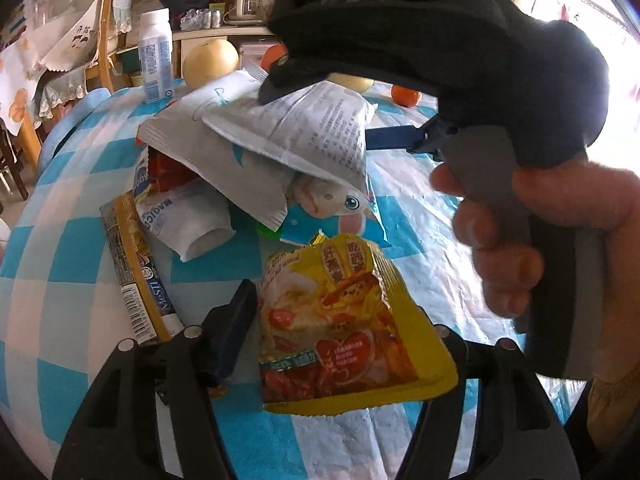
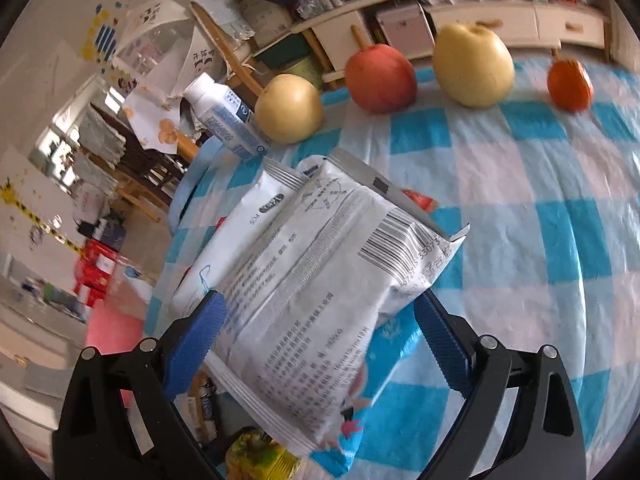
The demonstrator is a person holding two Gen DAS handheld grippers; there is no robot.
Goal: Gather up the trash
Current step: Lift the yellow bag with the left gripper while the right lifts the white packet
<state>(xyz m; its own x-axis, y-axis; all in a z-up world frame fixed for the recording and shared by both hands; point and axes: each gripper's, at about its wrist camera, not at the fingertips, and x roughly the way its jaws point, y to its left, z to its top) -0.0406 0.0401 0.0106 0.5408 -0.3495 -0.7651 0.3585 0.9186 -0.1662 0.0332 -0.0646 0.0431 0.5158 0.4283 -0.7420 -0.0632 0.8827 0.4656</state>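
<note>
A pile of empty wrappers lies on the blue-and-white checked tablecloth (image 1: 60,280). My left gripper (image 1: 336,320) is open around a yellow noodle packet (image 1: 340,320); its left blue finger (image 1: 232,328) shows, the right one is hidden behind the packet. My right gripper (image 2: 320,336) is open with a white printed wrapper (image 2: 312,300) lying between its blue fingers (image 2: 196,340). That same wrapper (image 1: 312,132) tops the pile in the left wrist view, under the right gripper's black body (image 1: 420,40). A second white wrapper (image 1: 224,152), a white tube packet (image 1: 188,220) and a yellow strip wrapper (image 1: 136,276) lie beside it.
At the table's far edge stand a white bottle (image 2: 224,116), two yellow pears (image 2: 288,108), a red apple (image 2: 380,78) and a small orange (image 2: 570,84). A wooden chair (image 1: 106,40) and cluttered shelves (image 2: 440,12) are behind. A hand (image 1: 540,240) holds the right gripper.
</note>
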